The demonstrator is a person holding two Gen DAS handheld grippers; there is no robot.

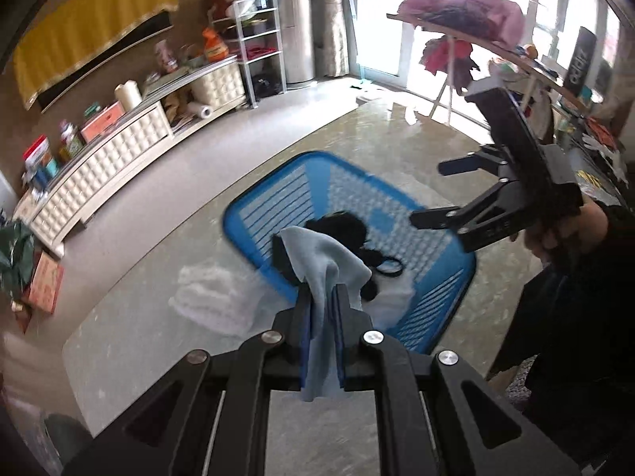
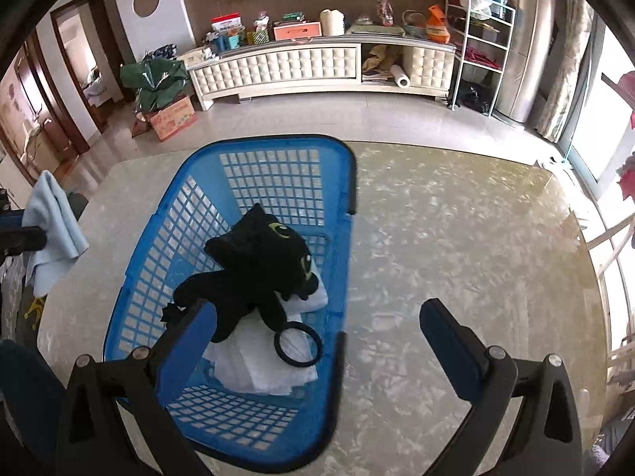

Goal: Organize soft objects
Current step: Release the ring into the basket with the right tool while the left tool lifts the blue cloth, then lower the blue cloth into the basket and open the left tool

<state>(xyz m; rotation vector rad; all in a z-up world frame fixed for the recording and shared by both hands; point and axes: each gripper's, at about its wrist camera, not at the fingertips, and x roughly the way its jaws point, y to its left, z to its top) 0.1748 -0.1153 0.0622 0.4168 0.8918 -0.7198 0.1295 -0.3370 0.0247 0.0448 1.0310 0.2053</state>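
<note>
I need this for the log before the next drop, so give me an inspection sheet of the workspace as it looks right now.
Surface: glossy marbled table.
Job's things: blue basket holds black plush toy, white cloth and black ring; light blue cloth held above it.
Clutter: white cloth on table beside the basket.
Grippers: left gripper shut on the light blue cloth; right gripper open, empty.
Cables: nothing seen.
Surroundings: white tufted cabinet, metal shelf rack, cardboard box.

Blue lattice basket [image 2: 349, 182], black plush [image 2: 254, 261], pale-blue cloth [image 1: 321, 261]
</note>
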